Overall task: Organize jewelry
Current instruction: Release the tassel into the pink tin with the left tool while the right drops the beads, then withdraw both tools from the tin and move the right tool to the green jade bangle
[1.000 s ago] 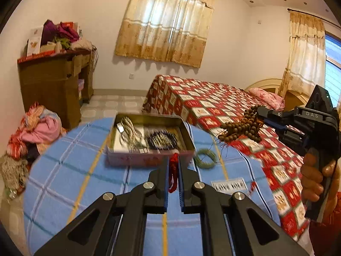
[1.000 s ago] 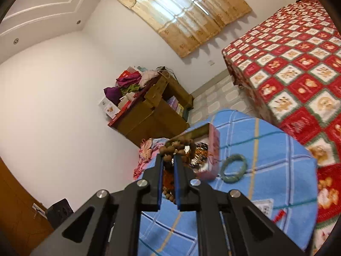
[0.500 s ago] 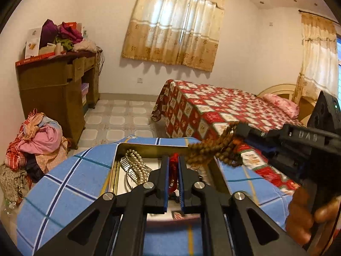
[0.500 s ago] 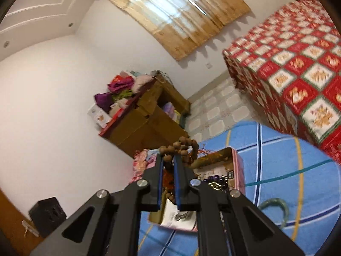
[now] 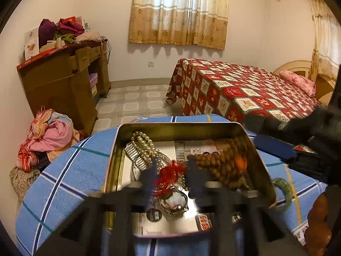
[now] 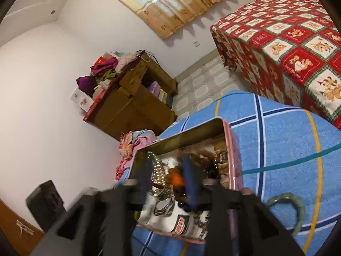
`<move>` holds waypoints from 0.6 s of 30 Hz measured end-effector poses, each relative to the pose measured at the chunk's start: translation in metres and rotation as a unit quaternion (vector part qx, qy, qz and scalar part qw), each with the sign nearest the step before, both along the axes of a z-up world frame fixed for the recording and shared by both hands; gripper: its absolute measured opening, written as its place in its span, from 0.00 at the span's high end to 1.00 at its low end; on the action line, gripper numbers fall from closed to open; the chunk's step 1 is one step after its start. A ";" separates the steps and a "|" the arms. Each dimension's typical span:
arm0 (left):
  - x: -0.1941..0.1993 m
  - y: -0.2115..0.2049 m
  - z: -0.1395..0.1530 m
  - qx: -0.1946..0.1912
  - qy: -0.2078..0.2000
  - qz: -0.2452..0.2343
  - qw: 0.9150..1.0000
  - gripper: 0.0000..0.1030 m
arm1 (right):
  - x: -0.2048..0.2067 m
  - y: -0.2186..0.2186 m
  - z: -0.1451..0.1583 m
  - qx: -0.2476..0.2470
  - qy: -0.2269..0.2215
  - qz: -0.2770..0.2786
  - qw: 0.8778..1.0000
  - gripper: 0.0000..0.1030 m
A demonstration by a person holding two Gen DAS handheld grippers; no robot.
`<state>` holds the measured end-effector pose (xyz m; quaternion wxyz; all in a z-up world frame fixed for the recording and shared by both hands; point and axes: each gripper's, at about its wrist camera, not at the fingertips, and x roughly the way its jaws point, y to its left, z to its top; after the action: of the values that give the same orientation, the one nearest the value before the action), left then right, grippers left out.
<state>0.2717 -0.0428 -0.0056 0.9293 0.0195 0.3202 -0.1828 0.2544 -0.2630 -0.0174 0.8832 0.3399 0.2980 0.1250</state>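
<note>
My left gripper (image 5: pixel 170 177) is spread apart over the tin (image 5: pixel 119 140), the red tassel piece (image 5: pixel 169 173) lying loose between its fingers. My right gripper (image 6: pixel 168 177) is also parted above the tin (image 6: pixel 233 160). The wooden bead strand (image 5: pixel 223 164) lies inside the tin toward its right wall, the pearl bracelet (image 5: pixel 142 147) toward its left. A green bangle (image 5: pixel 285 192) rests just outside the tin's right wall, on the blue checked cloth (image 5: pixel 70 175).

Both wrist cameras look down along their tongs, close above the open tin (image 5: pixel 119 149) (image 6: pixel 233 149) on the blue-clothed desk (image 5: pixel 70 177) (image 6: pixel 287 132); both share the tin, cabinet and bed behind.
</note>
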 end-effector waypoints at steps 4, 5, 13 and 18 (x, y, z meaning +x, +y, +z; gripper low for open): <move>-0.025 0.011 0.017 -0.008 -0.019 0.013 1.000 0.21 | -0.026 -0.008 0.021 -0.009 -0.015 -0.016 1.000 0.32; -0.033 0.013 0.019 -0.005 -0.020 0.017 1.000 0.21 | -0.037 -0.011 0.026 -0.015 -0.019 -0.027 0.999 0.32; -0.109 0.032 0.012 0.007 -0.005 0.054 0.999 0.21 | -0.135 0.012 0.018 -0.124 -0.007 -0.067 0.990 0.32; -0.142 0.023 0.002 0.020 0.025 0.064 0.997 0.21 | -0.171 0.037 -0.004 -0.168 0.015 -0.035 0.985 0.32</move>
<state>0.1295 -0.0193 -0.0038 0.9303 0.0130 0.3475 -0.1167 0.0835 -0.2264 -0.0215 0.9269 0.1988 0.3162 0.0366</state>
